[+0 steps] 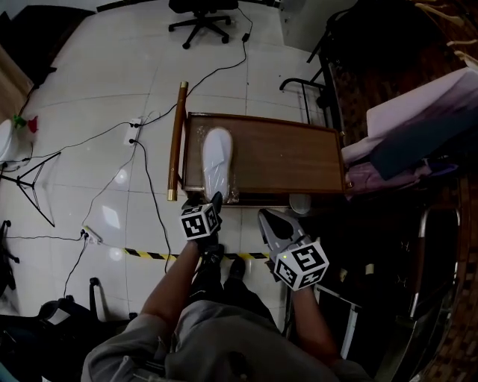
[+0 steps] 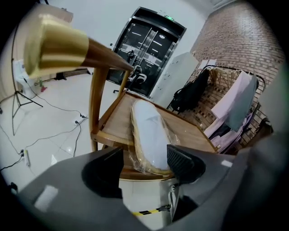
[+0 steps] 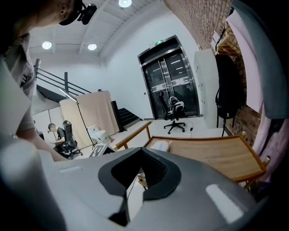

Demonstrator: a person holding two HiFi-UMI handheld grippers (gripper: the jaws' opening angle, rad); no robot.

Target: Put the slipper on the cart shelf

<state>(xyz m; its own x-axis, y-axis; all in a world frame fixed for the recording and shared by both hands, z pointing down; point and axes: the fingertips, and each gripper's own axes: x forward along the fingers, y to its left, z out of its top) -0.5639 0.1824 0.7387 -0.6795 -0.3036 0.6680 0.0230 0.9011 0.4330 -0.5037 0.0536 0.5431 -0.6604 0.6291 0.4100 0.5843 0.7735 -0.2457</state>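
Observation:
A white slipper (image 1: 217, 162) wrapped in clear plastic lies lengthwise on the left part of the wooden cart shelf (image 1: 287, 158). My left gripper (image 1: 212, 201) sits at the shelf's near edge, just behind the slipper's heel. In the left gripper view the slipper (image 2: 150, 134) rests on the shelf (image 2: 116, 121) beyond the left gripper (image 2: 143, 166). Its jaws stand wide open and the pads touch nothing. My right gripper (image 1: 272, 222) hangs lower and to the right, off the cart, with jaws together and empty. The right gripper view shows the slipper (image 3: 160, 145) far off on the shelf (image 3: 212, 153).
The cart's wooden handle bar (image 1: 177, 142) with brass tips runs along its left end. Cables (image 1: 146, 179) and a power strip lie on the tiled floor to the left. Yellow-black tape (image 1: 149, 254) crosses the floor. A clothes rack (image 1: 418, 134) stands right of the cart, an office chair (image 1: 202, 19) beyond it.

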